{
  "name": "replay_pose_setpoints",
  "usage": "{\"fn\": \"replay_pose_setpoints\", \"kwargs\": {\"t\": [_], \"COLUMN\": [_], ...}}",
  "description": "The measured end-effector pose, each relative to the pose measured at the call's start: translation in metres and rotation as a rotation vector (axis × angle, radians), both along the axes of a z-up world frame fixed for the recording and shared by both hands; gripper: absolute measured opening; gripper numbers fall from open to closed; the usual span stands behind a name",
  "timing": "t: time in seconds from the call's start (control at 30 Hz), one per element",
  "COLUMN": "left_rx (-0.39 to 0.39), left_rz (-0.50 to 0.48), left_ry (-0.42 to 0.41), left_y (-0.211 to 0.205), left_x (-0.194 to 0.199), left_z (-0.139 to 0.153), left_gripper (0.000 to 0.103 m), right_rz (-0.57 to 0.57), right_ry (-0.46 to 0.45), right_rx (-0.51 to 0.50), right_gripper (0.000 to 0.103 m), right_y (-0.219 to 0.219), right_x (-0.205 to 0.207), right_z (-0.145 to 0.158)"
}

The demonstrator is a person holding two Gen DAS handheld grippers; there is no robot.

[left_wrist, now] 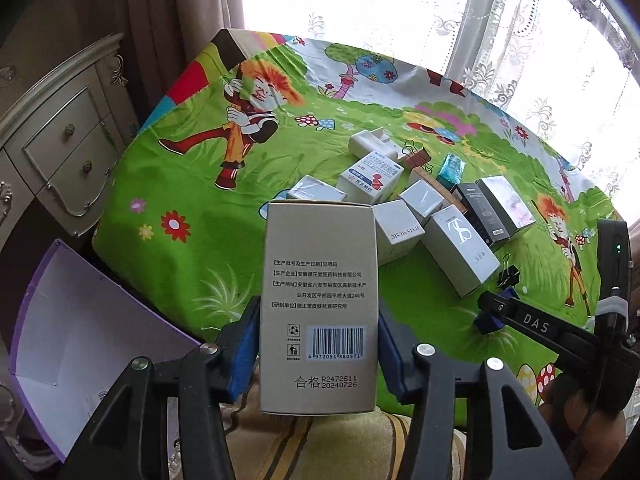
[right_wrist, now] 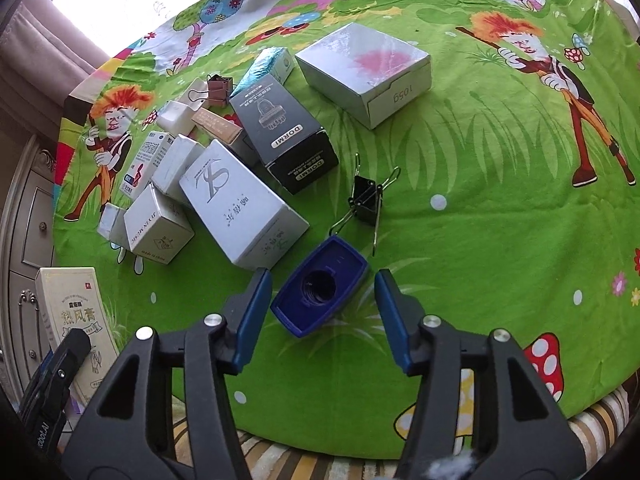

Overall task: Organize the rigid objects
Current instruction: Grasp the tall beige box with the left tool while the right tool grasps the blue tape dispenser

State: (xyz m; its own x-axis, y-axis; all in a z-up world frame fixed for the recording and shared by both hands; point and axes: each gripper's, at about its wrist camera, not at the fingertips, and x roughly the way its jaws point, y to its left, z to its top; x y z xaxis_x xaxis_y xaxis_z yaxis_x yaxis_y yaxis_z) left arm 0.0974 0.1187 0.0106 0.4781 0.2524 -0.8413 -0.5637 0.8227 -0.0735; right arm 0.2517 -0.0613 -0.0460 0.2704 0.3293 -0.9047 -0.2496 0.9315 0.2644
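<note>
Cartons still lie jumbled on the bench [right_wrist: 460, 208] beyond both claws, so most sorting looks undone. Left claw [left_wrist: 318, 350] clamps a grey carton [left_wrist: 318, 300] with the purple box [left_wrist: 72, 344] open to its left. Right claw [right_wrist: 320, 314] stands parted around a blue cap [right_wrist: 320, 292], pads not touching.

A home room; lace curtains [left_wrist: 500, 32]; carved dresser [left_wrist: 52, 128]; cartoon tablecloth [left_wrist: 208, 152]

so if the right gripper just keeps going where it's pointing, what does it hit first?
Most likely the blue cap, lying open side up on the tablecloth between the right gripper pads; they don't touch it yet.
</note>
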Motion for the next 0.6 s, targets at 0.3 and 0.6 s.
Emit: {"fn": "replay_pose_setpoints", "kwargs": {"t": [0.3,0.6], "left_rx": [0.042,0.071], "left_rz": [0.038,0.069], "left_ry": [-0.005,-0.018], "left_y": [0.012,0.021], "left_x": [-0.026,-0.05], "left_z": [0.007,0.016], "left_gripper": [0.053,0.053], "right_rz": [0.026,0.036], "right_ry": [-0.042,-0.095], "right_rx": [-0.028,-0.029], "right_gripper": [0.033,0.032], "right_y": [0.002,-0.013], "right_x": [-0.006,-0.025], "right_z": [0.005,0.012]}}
